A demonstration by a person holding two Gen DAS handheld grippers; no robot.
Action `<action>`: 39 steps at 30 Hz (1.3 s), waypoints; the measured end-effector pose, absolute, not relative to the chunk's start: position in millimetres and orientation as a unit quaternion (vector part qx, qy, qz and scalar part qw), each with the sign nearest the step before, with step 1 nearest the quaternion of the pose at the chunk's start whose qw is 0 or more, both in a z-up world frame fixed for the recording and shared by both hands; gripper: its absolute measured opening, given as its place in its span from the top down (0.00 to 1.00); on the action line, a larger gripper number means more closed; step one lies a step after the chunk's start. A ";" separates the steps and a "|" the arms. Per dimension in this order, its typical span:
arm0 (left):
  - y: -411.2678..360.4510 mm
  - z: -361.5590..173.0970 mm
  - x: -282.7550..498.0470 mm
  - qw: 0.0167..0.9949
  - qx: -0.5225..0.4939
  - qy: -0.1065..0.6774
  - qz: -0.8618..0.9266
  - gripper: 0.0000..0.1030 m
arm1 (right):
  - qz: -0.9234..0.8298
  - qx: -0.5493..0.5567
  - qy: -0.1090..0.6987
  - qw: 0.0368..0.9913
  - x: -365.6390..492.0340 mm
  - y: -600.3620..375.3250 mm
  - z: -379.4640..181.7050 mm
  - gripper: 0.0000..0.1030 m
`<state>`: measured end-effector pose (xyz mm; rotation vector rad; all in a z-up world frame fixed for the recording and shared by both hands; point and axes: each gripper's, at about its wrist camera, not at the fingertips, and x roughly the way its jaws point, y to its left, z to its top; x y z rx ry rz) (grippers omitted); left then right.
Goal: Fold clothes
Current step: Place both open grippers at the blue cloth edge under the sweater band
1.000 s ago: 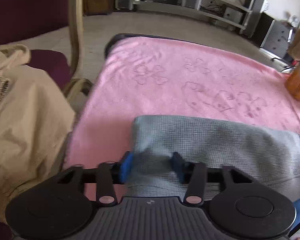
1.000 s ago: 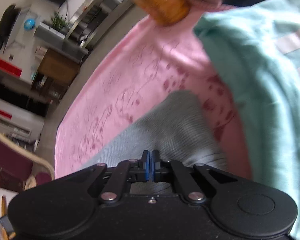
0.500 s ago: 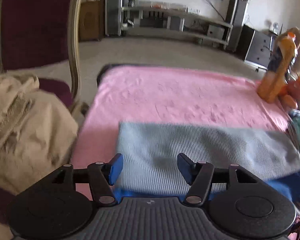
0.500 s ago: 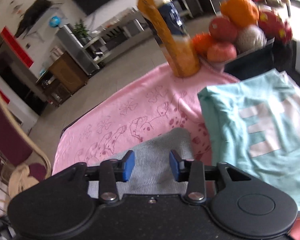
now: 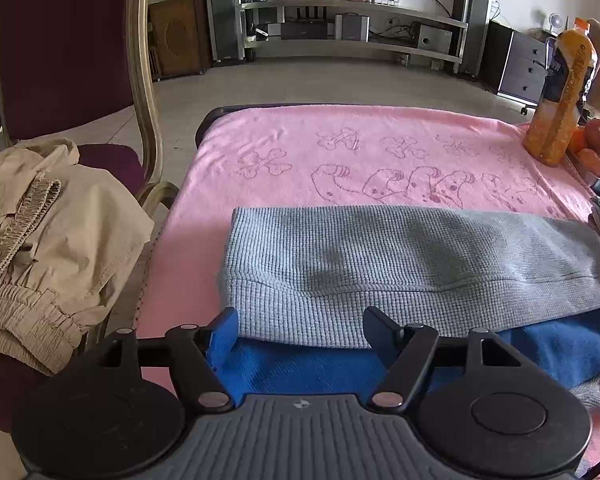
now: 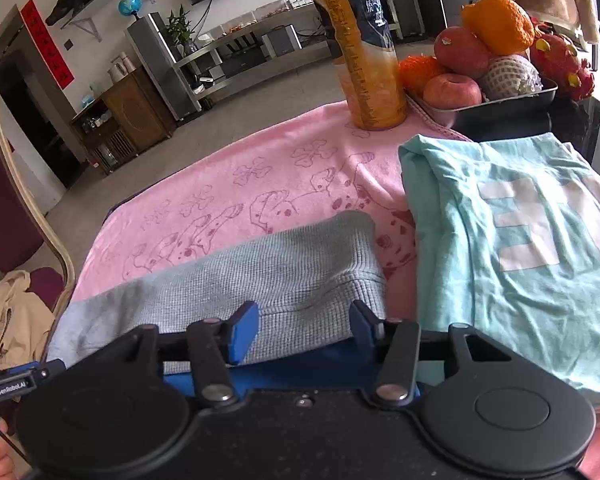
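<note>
- The grey waffle-knit garment (image 5: 400, 264) lies on the pink towel (image 5: 340, 152) that covers the table, folded over itself into a long band with a hemmed edge toward the cameras; a blue layer (image 5: 300, 364) shows from under its near edge, and whether that is part of the same garment or another piece I cannot tell
- The left gripper (image 5: 300, 328) hangs just above the near left end of the band; its jaws are opening, with cloth seen behind the gap but nothing pinched between the blue pads
- The right gripper (image 6: 304, 326) hangs over the near right end; its jaws are opening too, and it has hold of nothing
- Judging by this, one lengthwise fold of the grey piece looks done and let go; the band is still long, so a crosswise fold or two probably remains
- The teal T-shirt (image 6: 520, 240) lies just beside the grey piece on the right, apparently already folded
- The beige garment (image 5: 48, 248) sits crumpled on the chair (image 5: 140, 80) beside the table's left edge; it looks unfolded and likely still to be done
</note>
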<state>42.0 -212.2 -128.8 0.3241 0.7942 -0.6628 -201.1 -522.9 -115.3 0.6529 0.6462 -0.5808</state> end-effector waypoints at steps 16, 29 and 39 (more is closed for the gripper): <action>-213.7 -130.7 44.5 0.857 0.148 0.378 -0.316 0.53 | -0.235 0.349 0.310 0.852 -194.8 -517.4 -125.4 0.75; -218.9 -128.2 60.2 0.849 0.151 0.411 -0.296 0.54 | -0.257 0.362 0.296 0.846 -195.3 -518.9 -132.2 0.76; -212.6 -126.3 80.8 0.832 0.092 0.443 -0.322 0.64 | -0.212 0.498 0.258 0.800 -211.0 -546.8 -144.5 0.76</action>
